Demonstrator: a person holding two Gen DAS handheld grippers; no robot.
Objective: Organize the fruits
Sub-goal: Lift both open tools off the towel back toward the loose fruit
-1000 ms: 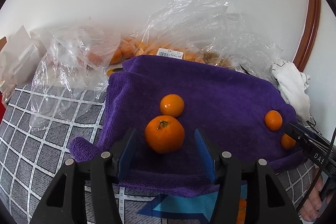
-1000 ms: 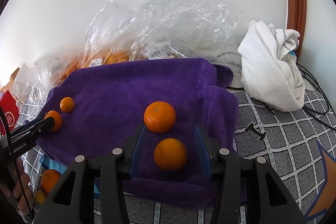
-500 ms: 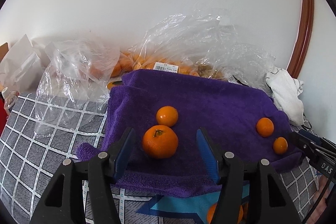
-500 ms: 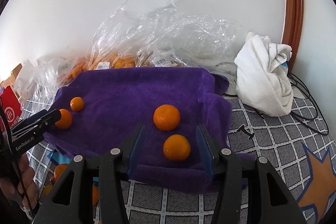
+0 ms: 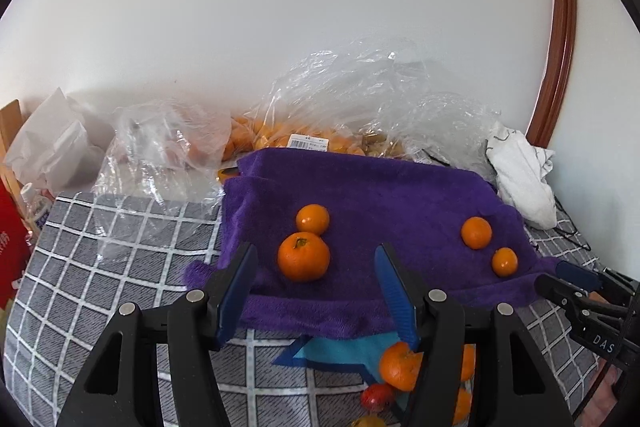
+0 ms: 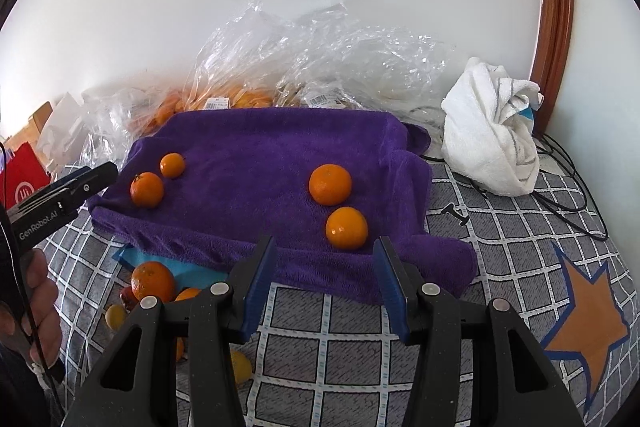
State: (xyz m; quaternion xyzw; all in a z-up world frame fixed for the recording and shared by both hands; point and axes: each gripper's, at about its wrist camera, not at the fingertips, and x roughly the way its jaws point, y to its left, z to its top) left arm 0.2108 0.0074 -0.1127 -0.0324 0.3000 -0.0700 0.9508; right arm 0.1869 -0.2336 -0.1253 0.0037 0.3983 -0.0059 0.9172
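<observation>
My left tongs [image 5: 314,269] and right tongs [image 6: 326,263] both hang released, gripping nothing, just short of the purple towel [image 6: 256,163]. Four mandarins lie on it: two [image 5: 304,255] near the left tongs, two [image 6: 346,227] near the right.

Four round orange tangerines [image 6: 330,184] sit on one purple plush towel [image 6: 256,147]; at 7 o'clock, loose fruit (at least three orange pieces [image 6: 153,281]) lies below its hem. One crumpled white cloth [image 6: 490,131] at 2 o'clock.
</observation>
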